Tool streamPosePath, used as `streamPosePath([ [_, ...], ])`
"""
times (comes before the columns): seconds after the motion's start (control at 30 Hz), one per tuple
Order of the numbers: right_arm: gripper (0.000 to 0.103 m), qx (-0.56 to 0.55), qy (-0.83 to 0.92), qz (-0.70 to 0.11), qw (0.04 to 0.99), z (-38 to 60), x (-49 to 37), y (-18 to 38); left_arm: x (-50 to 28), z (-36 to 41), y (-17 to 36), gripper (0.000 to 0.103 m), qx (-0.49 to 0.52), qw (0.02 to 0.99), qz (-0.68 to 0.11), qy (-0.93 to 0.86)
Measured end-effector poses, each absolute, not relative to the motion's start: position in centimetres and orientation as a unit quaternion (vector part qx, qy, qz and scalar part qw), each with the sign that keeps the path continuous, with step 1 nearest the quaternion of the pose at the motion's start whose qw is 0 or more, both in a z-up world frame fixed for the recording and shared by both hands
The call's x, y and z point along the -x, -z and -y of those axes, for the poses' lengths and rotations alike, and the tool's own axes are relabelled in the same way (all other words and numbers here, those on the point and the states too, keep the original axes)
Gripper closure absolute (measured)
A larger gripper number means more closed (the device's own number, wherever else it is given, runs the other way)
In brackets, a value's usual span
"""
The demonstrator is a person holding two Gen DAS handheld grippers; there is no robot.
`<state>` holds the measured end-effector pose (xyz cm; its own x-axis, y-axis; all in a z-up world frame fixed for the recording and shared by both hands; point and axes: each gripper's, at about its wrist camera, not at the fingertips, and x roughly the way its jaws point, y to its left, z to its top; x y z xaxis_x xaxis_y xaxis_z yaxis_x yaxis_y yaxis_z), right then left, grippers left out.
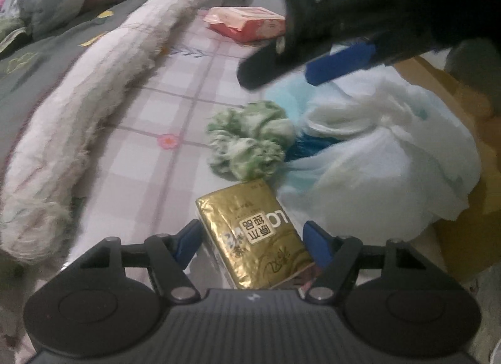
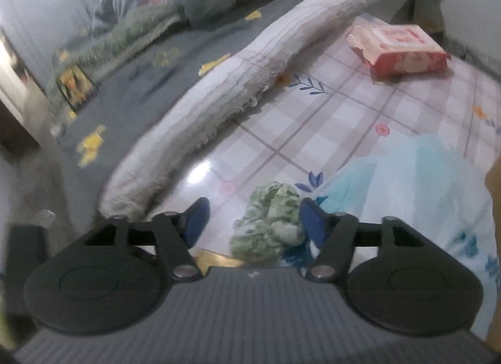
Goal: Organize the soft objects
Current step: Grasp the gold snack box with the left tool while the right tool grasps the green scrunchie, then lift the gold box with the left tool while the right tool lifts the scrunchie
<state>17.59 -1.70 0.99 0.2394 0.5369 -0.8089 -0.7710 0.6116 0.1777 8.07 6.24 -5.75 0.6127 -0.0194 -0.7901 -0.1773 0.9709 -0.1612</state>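
**Gold tissue pack between left fingers**

Gold tissue pack [image 1: 253, 235] lies on the bed [image 1: 150, 119] between the spread left gripper [image 1: 252, 240] fingers; contact unclear. Green scrunchie [image 2: 269, 223] at 12 o'clock of it sits between the spread right gripper [image 2: 255, 220] fingers.

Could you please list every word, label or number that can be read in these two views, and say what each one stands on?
"原木纯品": white label on the gold tissue pack between the left gripper's fingers, seen upside down.
"LO": dark band beside that label, the rest hidden.
Gold script lower on the same pack: too stylised to read.
Red tissue pack at the far end of the checked sheet: printing too blurred to read.
Nothing else bears text.
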Motion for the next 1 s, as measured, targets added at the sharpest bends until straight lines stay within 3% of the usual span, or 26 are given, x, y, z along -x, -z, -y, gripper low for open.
streamPosePath([
  [0.53, 0.031, 0.174, -0.426, -0.499, 0.734, -3.0, -19.5, 4.2, -7.4, -8.4, 5.5, 0.032, 0.125, 0.892, -0.429, -0.064],
  [0.83, 0.063, 0.2, -0.419, -0.499, 0.732, -3.3, -19.5, 4.8, -7.5, -8.8, 5.6, 0.032, 0.125, 0.893, -0.429, -0.064],
  [1.0, 0.092, 0.177, -0.427, -0.499, 0.733, -2.8, -19.8, 4.2, -7.5, -8.8, 5.6, 0.034, 0.122, 0.893, -0.427, -0.067],
])
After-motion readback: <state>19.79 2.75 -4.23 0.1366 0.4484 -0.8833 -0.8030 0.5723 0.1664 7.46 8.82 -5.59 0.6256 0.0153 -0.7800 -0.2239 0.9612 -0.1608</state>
